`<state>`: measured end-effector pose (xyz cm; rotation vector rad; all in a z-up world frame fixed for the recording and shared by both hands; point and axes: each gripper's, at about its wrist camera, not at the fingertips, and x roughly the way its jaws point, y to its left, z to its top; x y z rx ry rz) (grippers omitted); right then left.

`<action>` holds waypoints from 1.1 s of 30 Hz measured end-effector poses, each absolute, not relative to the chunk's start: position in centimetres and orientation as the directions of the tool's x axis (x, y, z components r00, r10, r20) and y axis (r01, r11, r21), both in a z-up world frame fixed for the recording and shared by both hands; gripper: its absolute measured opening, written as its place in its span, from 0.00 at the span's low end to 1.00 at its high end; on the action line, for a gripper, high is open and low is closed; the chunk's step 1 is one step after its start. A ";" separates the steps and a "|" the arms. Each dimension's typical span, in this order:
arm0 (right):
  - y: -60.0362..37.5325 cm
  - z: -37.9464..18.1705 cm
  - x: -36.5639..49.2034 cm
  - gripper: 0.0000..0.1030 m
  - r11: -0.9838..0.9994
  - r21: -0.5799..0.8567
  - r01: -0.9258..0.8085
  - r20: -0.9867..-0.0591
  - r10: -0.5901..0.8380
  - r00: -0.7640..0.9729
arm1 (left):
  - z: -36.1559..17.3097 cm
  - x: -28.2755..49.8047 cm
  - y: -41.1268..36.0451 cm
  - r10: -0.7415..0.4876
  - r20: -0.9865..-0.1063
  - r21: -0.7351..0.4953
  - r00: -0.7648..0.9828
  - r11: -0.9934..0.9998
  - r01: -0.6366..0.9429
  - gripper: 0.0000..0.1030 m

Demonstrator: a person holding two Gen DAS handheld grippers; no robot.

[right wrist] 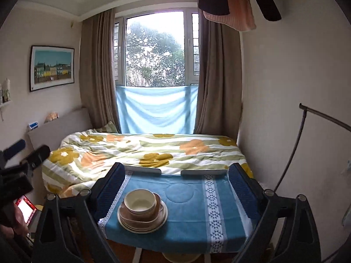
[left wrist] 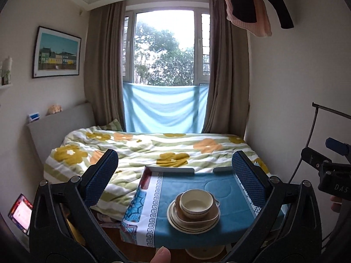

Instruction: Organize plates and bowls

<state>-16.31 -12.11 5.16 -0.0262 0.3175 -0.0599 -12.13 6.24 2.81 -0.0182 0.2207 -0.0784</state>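
A stack of dishes sits on a small table covered with a blue cloth point(left wrist: 228, 199) point(right wrist: 197, 214). A cream bowl point(left wrist: 196, 202) point(right wrist: 140, 201) is on top, inside a brown bowl point(left wrist: 197, 215) point(right wrist: 142, 215), on cream plates point(left wrist: 193, 226) point(right wrist: 142, 226). My left gripper point(left wrist: 175, 175) is open and empty, held above and before the table. My right gripper point(right wrist: 177, 182) is open and empty, with the stack low between its fingers, toward the left. Each gripper shows at the edge of the other's view.
A bed with a flowered quilt point(left wrist: 142, 149) lies behind the table, under a curtained window point(left wrist: 164, 48). Two grey bars point(left wrist: 188, 171) edge the table's far side. Clothes point(left wrist: 250, 4) hang at upper right. A lit screen point(left wrist: 20, 213) is at lower left. A metal rod point(right wrist: 324, 118) is right.
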 end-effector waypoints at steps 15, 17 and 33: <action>-12.3 5.7 -18.5 0.91 0.995 -0.024 0.095 -0.286 -0.098 0.953 | 2.4 -13.8 5.2 -0.090 -0.194 0.005 0.977 0.996 0.093 1.00; -12.5 5.7 -18.6 0.91 0.995 -0.021 0.099 -0.284 -0.101 0.953 | 2.3 -13.9 5.0 -0.094 -0.196 0.007 0.976 0.995 0.098 1.00; -12.9 6.1 -19.3 0.91 0.994 -0.025 0.110 -0.273 -0.113 0.955 | 2.5 -14.2 4.3 -0.123 -0.203 0.006 0.971 0.992 0.127 1.00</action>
